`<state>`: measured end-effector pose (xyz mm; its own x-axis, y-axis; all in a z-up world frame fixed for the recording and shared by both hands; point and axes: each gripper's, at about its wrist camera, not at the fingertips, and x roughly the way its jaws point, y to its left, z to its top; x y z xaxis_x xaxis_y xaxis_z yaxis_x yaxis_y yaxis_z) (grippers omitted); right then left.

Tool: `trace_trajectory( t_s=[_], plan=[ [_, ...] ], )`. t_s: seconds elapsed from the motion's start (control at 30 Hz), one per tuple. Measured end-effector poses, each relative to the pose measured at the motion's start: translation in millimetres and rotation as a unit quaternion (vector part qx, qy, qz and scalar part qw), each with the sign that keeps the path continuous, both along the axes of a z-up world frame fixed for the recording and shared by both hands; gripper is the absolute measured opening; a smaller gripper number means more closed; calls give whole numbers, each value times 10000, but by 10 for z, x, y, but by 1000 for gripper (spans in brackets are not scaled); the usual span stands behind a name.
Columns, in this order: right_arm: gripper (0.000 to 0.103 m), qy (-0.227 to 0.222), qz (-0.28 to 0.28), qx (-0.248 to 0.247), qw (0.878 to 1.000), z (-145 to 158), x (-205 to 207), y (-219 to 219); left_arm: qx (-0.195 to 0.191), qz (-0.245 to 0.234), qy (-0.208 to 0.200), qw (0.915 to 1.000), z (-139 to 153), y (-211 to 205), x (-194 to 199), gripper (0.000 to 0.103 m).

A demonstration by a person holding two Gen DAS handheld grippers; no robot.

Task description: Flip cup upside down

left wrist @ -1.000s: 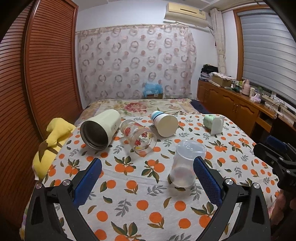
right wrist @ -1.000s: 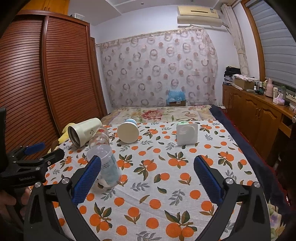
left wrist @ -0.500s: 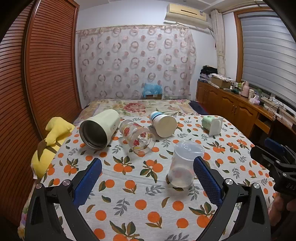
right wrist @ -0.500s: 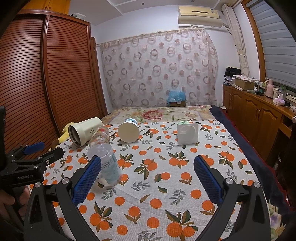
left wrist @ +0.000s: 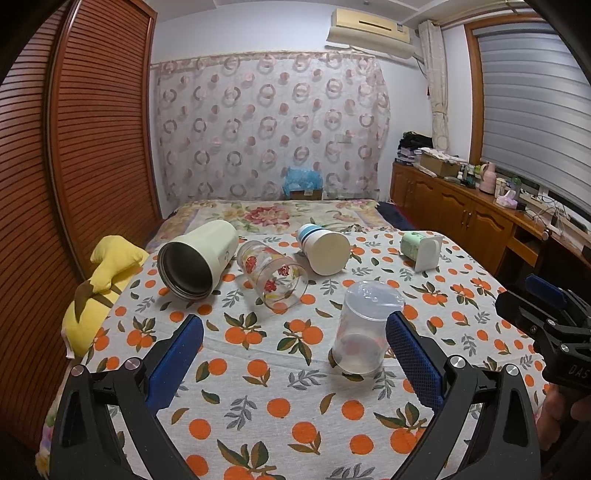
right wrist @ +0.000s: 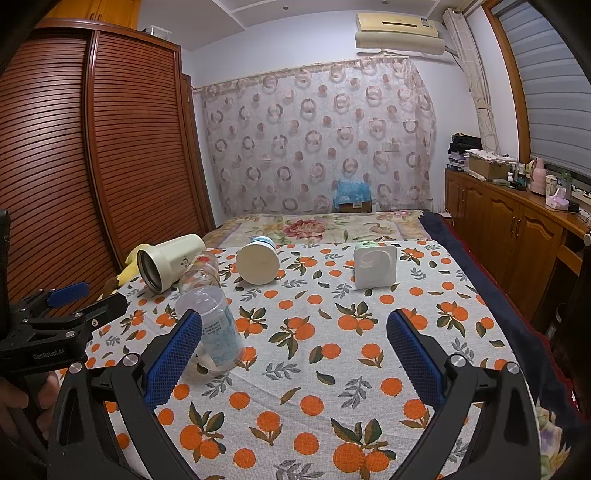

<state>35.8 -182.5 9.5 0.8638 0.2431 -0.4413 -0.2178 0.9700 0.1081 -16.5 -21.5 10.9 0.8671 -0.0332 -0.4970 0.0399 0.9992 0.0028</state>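
Still both grippers (left wrist: 295,343) wide, unmoved

Left wall: louvred wooden wardrobe doors (left wrist: 92,129).
Back wall: white, hung with a sheer curtain (left wrist: 269,125) of pink rings.
Above: cream air conditioner (left wrist: 369,27).
Right: grey window blind (left wrist: 535,110) over low wooden cabinets (right wrist: 509,236), top cluttered.
Middle: bed (left wrist: 280,212) under a floral cover.
Light: dim, indoor.
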Motion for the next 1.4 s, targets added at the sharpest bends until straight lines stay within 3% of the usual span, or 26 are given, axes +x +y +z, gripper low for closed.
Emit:
trace_trajectory(
  t_s=[1.4],
  plan=[
    [101, 0, 9, -28, 10000, -3, -9, 14, -1, 4, -16, 10000, -1, -27, -14, 95]
  ],
)
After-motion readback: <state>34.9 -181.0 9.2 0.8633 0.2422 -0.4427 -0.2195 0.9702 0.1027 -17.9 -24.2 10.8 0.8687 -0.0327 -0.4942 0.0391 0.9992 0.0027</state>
